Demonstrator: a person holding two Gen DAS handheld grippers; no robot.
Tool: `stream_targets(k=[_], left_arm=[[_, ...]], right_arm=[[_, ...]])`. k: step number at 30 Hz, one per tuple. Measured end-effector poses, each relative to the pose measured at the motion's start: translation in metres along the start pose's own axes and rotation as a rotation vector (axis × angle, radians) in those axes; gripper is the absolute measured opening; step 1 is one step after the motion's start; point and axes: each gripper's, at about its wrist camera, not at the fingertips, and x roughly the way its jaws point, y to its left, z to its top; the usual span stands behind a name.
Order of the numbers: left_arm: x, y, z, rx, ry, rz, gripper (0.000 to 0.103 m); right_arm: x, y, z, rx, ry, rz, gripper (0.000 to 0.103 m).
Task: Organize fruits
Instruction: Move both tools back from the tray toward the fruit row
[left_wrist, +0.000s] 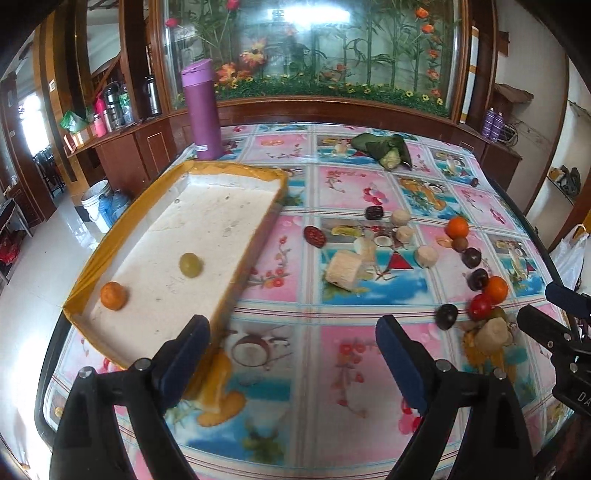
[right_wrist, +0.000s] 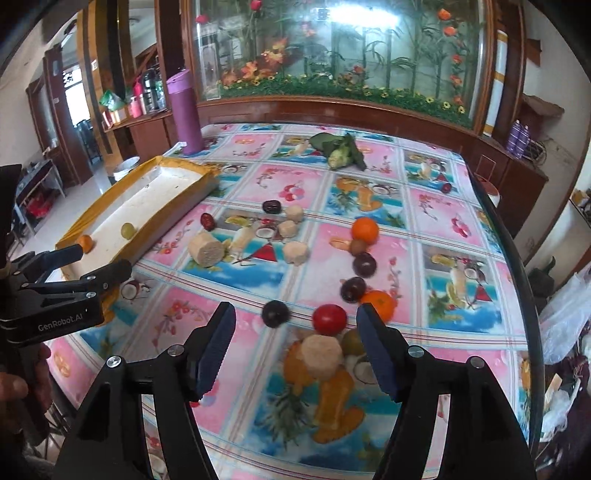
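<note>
My left gripper (left_wrist: 291, 354) hangs with jaws wide and empty over the patterned tablecloth (left_wrist: 332, 184), the tray (left_wrist: 258, 173) at its ten o'clock holding a small orange (left_wrist: 114, 295) and a green grape (left_wrist: 191, 264). My right gripper (right_wrist: 297, 350) is parted, nothing pinched; a red tomato (right_wrist: 329, 319) and a pale banana chunk (right_wrist: 320, 355) sit between its fingers. At twelve o'clock a purple flask (right_wrist: 183, 110) stands beyond the tray. Dark plums (right_wrist: 364, 264) crowd at one o'clock.
</note>
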Motion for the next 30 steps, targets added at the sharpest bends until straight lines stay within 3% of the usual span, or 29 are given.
stream_targets(k=[7,13,30], left_arm=[[-0.002,-0.048,-0.006,0.059,0.018,-0.060,0.095],[0.004,-0.068,-0.011,0.073,0.051,-0.074,0.095],[0.014,-0.041,-0.023,0.022,0.109,-0.011,0.095]], right_arm=[[-0.010,-0.049,-0.020,0.079,0.019,-0.057,0.067],[-0.008,-0.078,-0.034,0.118,0.054,-0.058,0.068],[0.046,-0.039,-0.039,0.067,0.172,0.159,0.068]])
